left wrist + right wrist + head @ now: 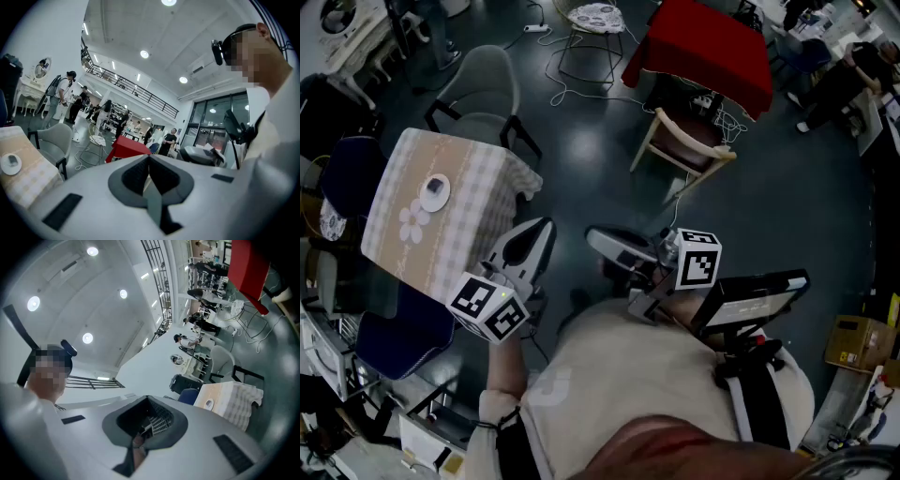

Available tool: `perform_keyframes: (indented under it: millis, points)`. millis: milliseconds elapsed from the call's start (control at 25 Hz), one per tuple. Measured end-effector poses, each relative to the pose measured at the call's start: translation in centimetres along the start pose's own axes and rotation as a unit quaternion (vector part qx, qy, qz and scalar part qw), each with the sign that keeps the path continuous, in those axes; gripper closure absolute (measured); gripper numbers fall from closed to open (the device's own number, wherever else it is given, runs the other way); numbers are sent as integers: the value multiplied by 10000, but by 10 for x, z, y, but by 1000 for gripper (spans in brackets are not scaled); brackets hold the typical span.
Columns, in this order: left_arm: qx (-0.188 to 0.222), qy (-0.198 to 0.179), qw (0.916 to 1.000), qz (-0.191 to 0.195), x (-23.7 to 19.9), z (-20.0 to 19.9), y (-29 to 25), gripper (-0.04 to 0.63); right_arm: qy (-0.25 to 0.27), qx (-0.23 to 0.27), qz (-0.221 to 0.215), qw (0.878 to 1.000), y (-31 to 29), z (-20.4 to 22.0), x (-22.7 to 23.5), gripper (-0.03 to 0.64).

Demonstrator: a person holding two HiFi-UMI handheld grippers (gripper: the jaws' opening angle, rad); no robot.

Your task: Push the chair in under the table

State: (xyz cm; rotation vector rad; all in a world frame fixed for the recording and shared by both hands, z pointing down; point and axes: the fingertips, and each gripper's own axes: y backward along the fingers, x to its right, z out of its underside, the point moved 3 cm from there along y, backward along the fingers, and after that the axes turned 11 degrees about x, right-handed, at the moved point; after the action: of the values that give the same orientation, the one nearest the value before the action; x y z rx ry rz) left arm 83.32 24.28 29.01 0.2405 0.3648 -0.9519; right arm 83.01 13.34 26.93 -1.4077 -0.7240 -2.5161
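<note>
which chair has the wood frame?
The dark-seated chair beside the red table; the grey chair and blue chairs at the checked table show no wood.

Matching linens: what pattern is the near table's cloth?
Tablecloth: beige and white checks, best in head view.

"Where did the table point(464, 239) stand?"

"At ten o'clock from the person, with a dish point(436, 188) on it, toward its far side."

"And the seats?"

"An armchair point(487, 89) stood just behind the table, at eleven o'clock. A second seat point(403, 333) sat at nine o'clock, partly under the table's near-left edge."

"Farther off?"

"A far table point(703, 47) was at one o'clock, with a chair point(684, 141) just before it and a wire stool point(595, 17) to its left. A box point(858, 342) lay on the floor at three o'clock, well apart."

"The claws?"

"The left claw point(539, 230) was just beside the table's near-right corner. The right claw point(598, 238) was to its right, apart."
</note>
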Motion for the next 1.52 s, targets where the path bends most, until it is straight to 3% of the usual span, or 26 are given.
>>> perform_keyframes:
  millis: [280,600,1320,1520]
  points:
    - [-81,-24,9998,160,11,1,2,586,71,114,127,9998,13,6,-8,606]
    - [-329,-62,9986,404,30,14,-28,586,-122,483,309,9983,38,-15,1,606]
    - [-815,-210,9964,107,27,24,-103,588,-817,616,161,9946,58,-71,49,606]
    - [-850,-431,9954,108,37,20,-139,586,-968,678,71,9930,72,-104,61,605]
